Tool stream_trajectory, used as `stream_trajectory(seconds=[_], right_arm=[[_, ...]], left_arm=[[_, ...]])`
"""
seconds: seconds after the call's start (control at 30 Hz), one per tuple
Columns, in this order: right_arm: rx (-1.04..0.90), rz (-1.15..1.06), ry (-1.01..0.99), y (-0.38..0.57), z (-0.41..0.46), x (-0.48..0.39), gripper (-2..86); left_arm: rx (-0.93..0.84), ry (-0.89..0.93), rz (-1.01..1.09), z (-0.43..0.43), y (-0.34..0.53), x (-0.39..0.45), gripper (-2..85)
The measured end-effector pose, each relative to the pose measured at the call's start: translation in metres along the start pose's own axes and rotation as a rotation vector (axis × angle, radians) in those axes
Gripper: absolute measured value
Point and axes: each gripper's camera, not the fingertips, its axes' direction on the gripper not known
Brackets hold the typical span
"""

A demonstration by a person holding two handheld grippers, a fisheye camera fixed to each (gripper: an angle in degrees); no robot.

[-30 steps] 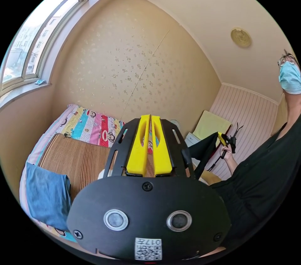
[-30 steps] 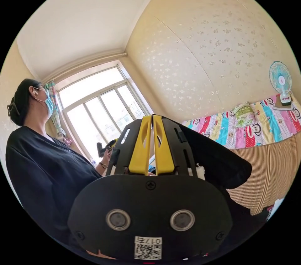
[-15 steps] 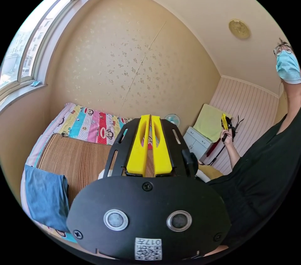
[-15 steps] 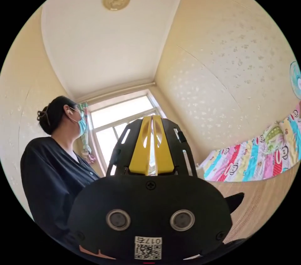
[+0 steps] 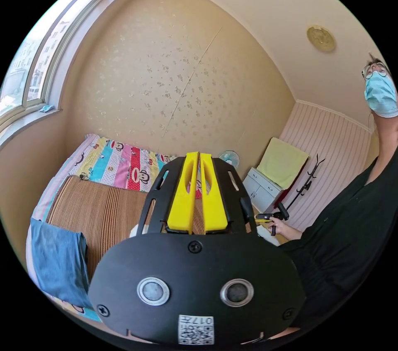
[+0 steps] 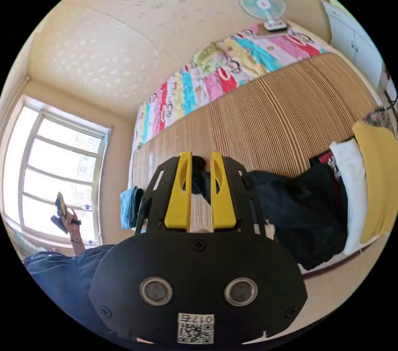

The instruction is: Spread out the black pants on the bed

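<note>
My right claw (image 6: pixel 200 195) hangs parted above the crumpled black pants (image 6: pixel 298 214); my left claw (image 5: pixel 198 193) is together, holding nothing.

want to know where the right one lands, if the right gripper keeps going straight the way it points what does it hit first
Most likely the black pants: a dark fold of them shows just past the open tips of the right gripper, lying on the striped mat of the bed. Depth is hard to judge in a fisheye view, so it could meet the mat beside them.
</note>
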Motion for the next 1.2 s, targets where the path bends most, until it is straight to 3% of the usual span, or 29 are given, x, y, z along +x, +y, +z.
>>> stream_trajectory(seconds=[0.23, 0.47, 0.6, 0.83, 1.1, 1.2], right_arm=[[-0.338, 0.256, 0.299, -0.024, 0.135, 0.079, 10.3], [-0.370, 0.271, 0.369, -0.059, 0.181, 0.077, 7.2], [-0.499, 0.141, 0.493, -0.093, 0.203, 0.044, 7.1], [-0.301, 0.145, 0.595, -0.106, 0.171, 0.009, 8.6], [-0.116, 0.073, 0.699, -0.089, 0.148, -0.032, 12.7], [-0.284, 0.088, 0.697, -0.096, 0.174, -0.012, 14.4]], left_arm=[[-0.045, -0.017, -0.006, 0.010, -0.007, 0.016, -1.0], [-0.048, -0.068, 0.016, 0.015, -0.013, 0.040, -1.0], [-0.046, -0.090, 0.011, 0.014, -0.010, 0.046, -1.0], [-0.005, -0.068, -0.100, -0.003, 0.016, 0.037, -1.0], [0.038, -0.137, -0.090, -0.031, 0.023, 0.043, -1.0], [0.022, -0.158, -0.085, -0.033, 0.024, 0.043, -1.0]])
